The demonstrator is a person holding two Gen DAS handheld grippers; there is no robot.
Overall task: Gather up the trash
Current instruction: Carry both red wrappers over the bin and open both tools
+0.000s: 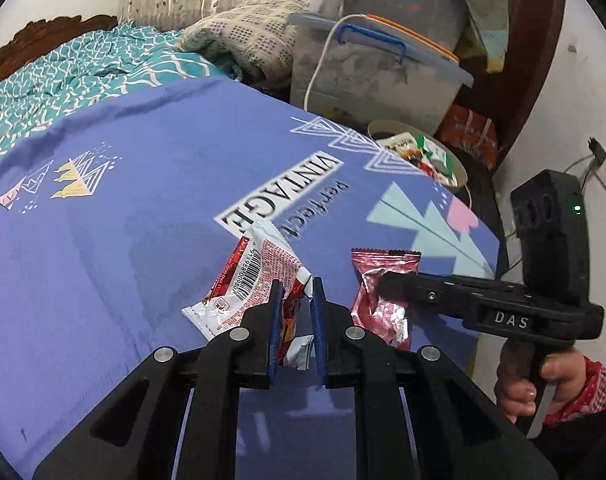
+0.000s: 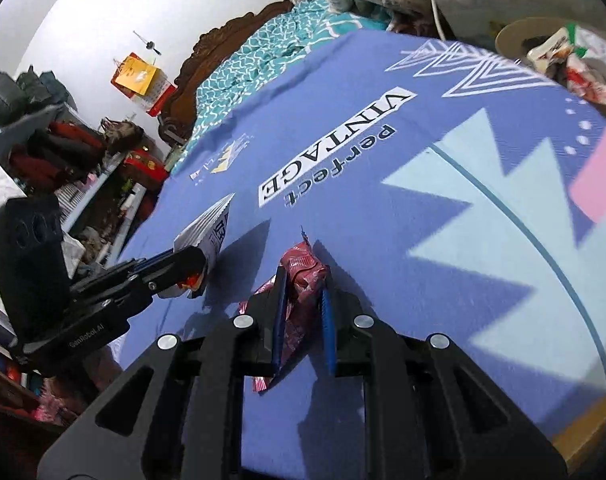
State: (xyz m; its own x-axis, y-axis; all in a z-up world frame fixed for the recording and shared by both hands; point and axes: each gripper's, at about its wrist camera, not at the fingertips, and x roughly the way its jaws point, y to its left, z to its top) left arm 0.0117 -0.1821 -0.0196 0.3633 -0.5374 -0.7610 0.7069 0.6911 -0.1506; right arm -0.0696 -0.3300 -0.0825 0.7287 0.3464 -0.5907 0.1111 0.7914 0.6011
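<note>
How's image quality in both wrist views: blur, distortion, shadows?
Left wrist: strong fisheye curve, dark corners; white-red wrapper in the left gripper sharp, background soft. Right wrist: same curve, motion smear along the right edge of the purple cloth; hard shadows under the right gripper and pink wrapper.

matt purple cloth [image 1: 123, 240] lies under two crinkled glossy foil wrappers [image 1: 259, 272].

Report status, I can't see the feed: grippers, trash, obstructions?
Left gripper shut on white-red wrapper. Right gripper shut on pink wrapper. Bin ahead, path clear.
</note>
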